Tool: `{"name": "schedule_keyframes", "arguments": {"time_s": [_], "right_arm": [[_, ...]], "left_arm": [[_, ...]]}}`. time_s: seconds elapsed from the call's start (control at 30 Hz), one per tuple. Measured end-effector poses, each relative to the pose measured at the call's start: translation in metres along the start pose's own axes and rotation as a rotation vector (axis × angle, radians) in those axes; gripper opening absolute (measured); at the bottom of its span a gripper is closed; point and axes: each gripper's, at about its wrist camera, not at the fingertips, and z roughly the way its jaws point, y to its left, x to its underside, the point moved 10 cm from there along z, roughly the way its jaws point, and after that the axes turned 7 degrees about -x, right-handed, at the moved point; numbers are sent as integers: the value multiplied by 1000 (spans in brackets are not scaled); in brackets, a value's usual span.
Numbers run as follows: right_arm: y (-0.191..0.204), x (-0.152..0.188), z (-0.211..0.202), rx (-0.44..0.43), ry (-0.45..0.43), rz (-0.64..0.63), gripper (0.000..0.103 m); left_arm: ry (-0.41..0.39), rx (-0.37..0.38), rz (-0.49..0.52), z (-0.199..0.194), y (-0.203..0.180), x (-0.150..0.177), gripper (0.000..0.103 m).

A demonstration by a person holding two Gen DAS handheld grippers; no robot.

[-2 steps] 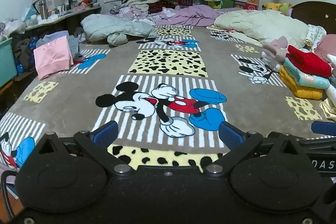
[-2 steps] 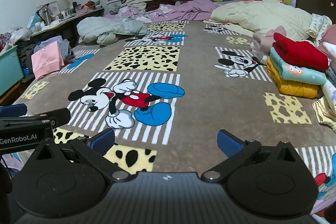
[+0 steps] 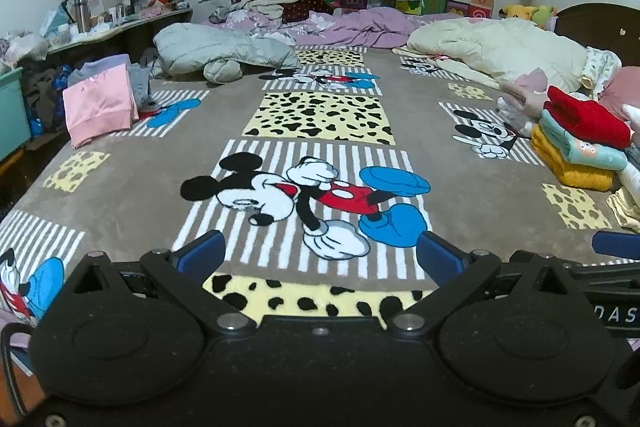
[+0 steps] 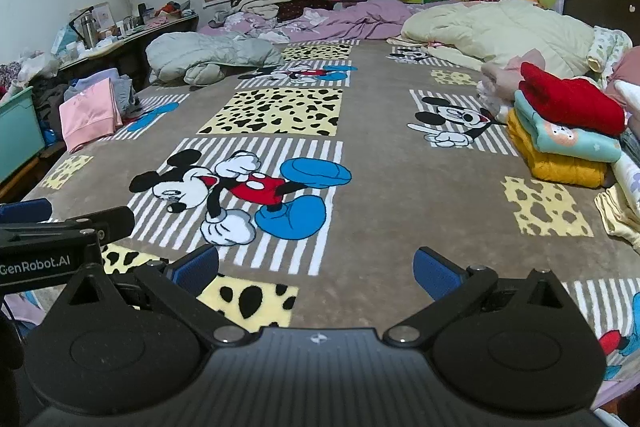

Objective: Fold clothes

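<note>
Both the left gripper (image 3: 320,253) and right gripper (image 4: 316,267) are spread wide and hold nothing; the folded stack (image 4: 560,131) sits at right, nearer the right one, and the pink top (image 3: 100,105) at left.

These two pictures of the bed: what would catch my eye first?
The cartoon-mouse blanket covers the whole bed, its biggest mouse figure lying just ahead of the open left gripper. At the right edge sits a stack of folded clothes, red on top, teal, then mustard. A folded pink garment rests at the left edge.

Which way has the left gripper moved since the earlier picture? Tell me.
No visible move. The left gripper frames the blanket's cartoon mouse print just as before, fingers apart over the spotted yellow patch.
</note>
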Motion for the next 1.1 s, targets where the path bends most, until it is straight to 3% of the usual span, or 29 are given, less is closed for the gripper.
{"name": "schedule_keyframes", "arguments": {"time_s": [1.1], "right_arm": [[-3, 0, 0, 11, -2, -16, 103]], "left_arm": [[39, 27, -26, 4, 4, 5, 103]]}}
